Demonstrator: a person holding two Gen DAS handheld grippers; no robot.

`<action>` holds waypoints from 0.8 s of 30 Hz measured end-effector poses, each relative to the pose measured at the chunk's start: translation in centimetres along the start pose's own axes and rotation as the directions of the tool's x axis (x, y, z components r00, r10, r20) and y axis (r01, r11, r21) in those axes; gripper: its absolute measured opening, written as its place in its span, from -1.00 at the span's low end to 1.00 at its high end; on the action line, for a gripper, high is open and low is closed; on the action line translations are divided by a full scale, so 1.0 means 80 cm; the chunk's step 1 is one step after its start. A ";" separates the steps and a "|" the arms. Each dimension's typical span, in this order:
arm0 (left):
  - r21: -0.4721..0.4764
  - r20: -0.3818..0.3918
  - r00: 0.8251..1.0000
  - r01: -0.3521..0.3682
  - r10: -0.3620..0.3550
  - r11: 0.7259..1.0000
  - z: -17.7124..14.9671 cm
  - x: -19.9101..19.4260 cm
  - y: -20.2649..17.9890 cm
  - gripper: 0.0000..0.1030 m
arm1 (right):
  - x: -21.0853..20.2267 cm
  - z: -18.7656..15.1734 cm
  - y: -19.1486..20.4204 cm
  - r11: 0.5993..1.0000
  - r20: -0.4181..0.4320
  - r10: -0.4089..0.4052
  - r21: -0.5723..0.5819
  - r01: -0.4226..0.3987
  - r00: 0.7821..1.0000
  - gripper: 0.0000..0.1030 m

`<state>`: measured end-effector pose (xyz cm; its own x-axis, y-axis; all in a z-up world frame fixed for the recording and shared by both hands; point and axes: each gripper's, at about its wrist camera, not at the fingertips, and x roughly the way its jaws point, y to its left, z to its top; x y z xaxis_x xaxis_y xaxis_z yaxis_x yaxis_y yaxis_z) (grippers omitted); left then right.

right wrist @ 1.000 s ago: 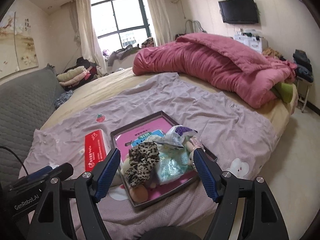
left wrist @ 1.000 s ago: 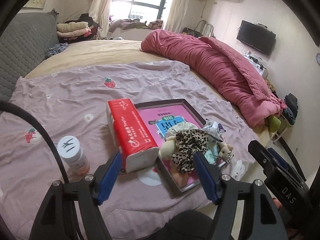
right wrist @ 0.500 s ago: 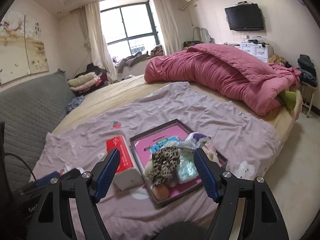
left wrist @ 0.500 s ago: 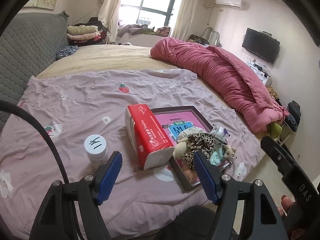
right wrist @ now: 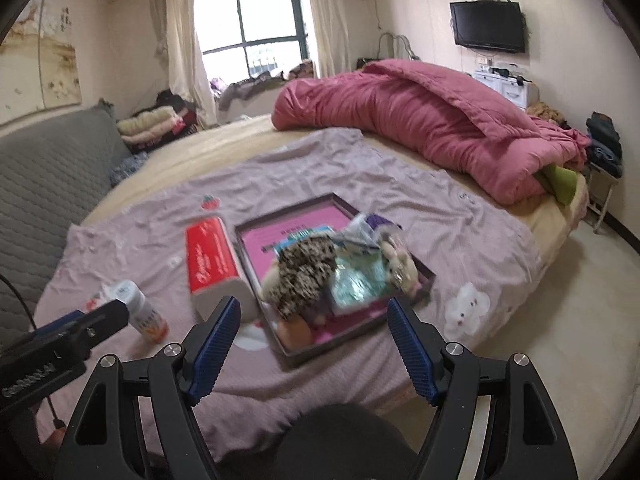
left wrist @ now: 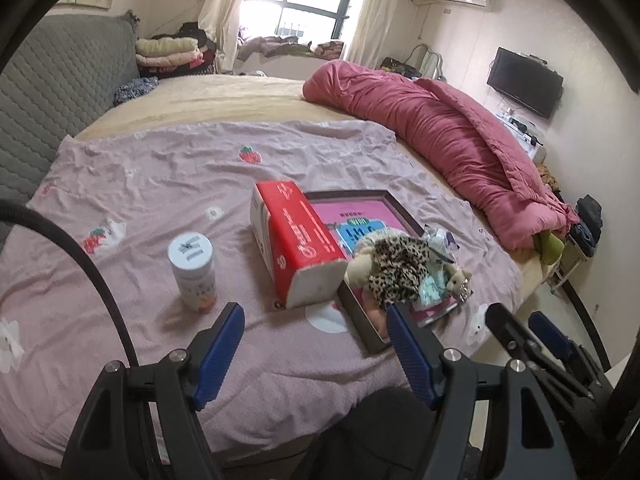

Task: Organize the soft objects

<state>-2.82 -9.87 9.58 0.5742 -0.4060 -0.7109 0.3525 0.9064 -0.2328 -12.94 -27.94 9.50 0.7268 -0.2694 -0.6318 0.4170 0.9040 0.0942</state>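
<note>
A dark-rimmed tray (left wrist: pixel 360 193) (right wrist: pixel 332 199) with a pink inside lies on the mauve sheet. It holds a leopard-print soft toy (left wrist: pixel 398 260) (right wrist: pixel 306 266), a small plush bear (left wrist: pixel 458 278) (right wrist: pixel 398 264) and teal and white soft packets (right wrist: pixel 360 284). A red tissue pack (left wrist: pixel 298 236) (right wrist: pixel 210 258) lies against the tray's left side. My left gripper (left wrist: pixel 312 338) is open and empty, short of the pack. My right gripper (right wrist: pixel 312 334) is open and empty, short of the tray.
A white-capped bottle (left wrist: pixel 194 270) (right wrist: pixel 144 312) stands left of the tissue pack. A rolled pink quilt (left wrist: pixel 440 136) (right wrist: pixel 432 120) lies along the far right of the bed. A grey headboard (left wrist: pixel 52 80) is on the left. The floor (right wrist: pixel 580 280) is to the right.
Both grippers have drawn back and up from the tray, so the objects look smaller and farther. The bottle has come fully into both views. Both stay open.
</note>
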 end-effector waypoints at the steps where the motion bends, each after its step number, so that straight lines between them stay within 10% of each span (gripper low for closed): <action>1: 0.001 -0.005 1.000 0.002 -0.002 1.000 -0.004 0.003 -0.001 0.42 | 0.004 -0.004 -0.002 1.000 -0.016 -0.005 0.004 0.005 1.000 0.49; 24: 0.075 -0.101 0.994 -0.031 0.039 0.997 -0.047 0.048 -0.016 0.42 | 0.036 -0.052 -0.025 0.998 -0.152 -0.056 0.013 0.059 0.987 0.49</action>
<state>-3.87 -12.09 4.65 0.5098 -0.3565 -0.7830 0.3886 0.9074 -0.1602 -13.99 -29.11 4.29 0.6107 -0.2661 -0.7458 0.4660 0.8823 0.0668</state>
